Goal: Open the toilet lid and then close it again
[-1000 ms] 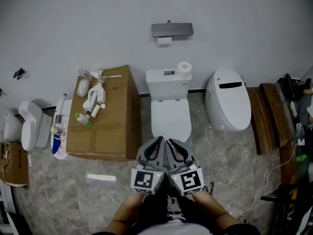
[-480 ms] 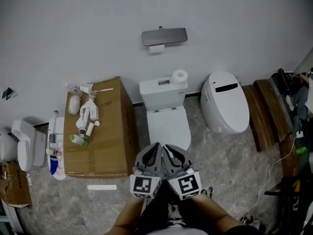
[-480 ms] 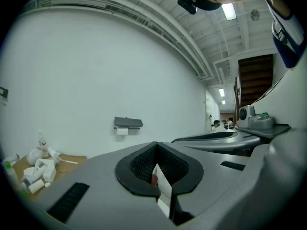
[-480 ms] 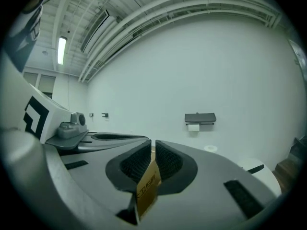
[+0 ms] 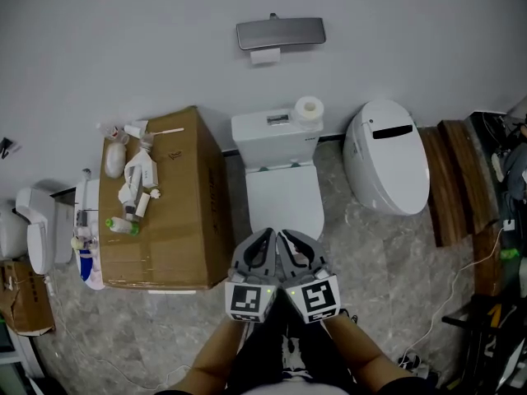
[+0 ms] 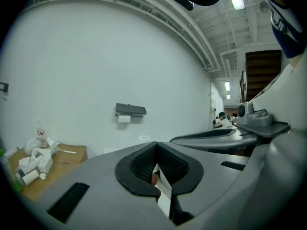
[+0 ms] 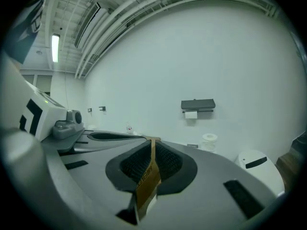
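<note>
No legible text or labels

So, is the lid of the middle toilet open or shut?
Shut. In the head view the lid lies flat, in front of the tank; no opening shows.

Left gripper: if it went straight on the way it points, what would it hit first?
Probably the closed toilet lid, at its front edge: the left gripper, jaws shut, points at it from just short. Height is unclear from above; if it runs high, the tank comes first.
</note>
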Action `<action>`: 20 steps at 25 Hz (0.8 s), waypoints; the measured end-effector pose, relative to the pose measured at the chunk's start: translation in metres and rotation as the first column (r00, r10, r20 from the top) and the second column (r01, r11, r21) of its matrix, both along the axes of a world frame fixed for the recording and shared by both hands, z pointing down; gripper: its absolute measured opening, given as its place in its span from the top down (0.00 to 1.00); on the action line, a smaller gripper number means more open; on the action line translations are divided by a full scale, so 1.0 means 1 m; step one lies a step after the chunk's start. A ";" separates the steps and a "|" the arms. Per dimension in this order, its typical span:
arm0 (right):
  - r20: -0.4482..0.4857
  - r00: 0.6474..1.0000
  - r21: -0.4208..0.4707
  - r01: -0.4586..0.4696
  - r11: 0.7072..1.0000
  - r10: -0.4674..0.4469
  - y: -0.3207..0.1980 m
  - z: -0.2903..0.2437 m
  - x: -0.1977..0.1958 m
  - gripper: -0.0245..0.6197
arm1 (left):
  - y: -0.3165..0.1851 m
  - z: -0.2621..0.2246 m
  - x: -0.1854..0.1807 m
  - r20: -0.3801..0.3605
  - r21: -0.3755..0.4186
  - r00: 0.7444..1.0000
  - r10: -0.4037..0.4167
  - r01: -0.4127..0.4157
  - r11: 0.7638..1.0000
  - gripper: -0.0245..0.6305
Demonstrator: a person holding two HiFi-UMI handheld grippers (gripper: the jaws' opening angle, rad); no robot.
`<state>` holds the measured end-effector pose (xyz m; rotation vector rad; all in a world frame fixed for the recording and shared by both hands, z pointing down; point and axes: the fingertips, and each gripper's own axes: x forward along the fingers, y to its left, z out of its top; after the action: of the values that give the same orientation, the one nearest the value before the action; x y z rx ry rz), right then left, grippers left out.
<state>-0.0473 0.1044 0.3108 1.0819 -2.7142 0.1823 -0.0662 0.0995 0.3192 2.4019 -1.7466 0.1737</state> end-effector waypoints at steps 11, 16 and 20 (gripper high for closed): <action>-0.003 1.000 -0.142 0.026 0.990 -0.027 -0.023 0.083 0.013 0.95 | -0.018 0.082 0.015 0.018 -0.093 1.000 0.008 -0.006 0.996 0.96; -0.014 0.999 -0.191 0.038 0.981 -0.042 -0.035 0.114 0.016 0.95 | -0.027 0.106 0.018 0.010 -0.117 1.000 0.000 0.001 0.993 0.96; -0.021 0.999 -0.225 0.035 0.974 -0.041 -0.043 0.136 0.020 0.90 | -0.034 0.122 0.018 0.022 -0.115 1.000 -0.019 0.021 0.993 0.96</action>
<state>-0.0275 0.0616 0.4466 0.9595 -2.6118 0.4539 -0.0487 0.0651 0.4414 2.3083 -1.7190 0.2902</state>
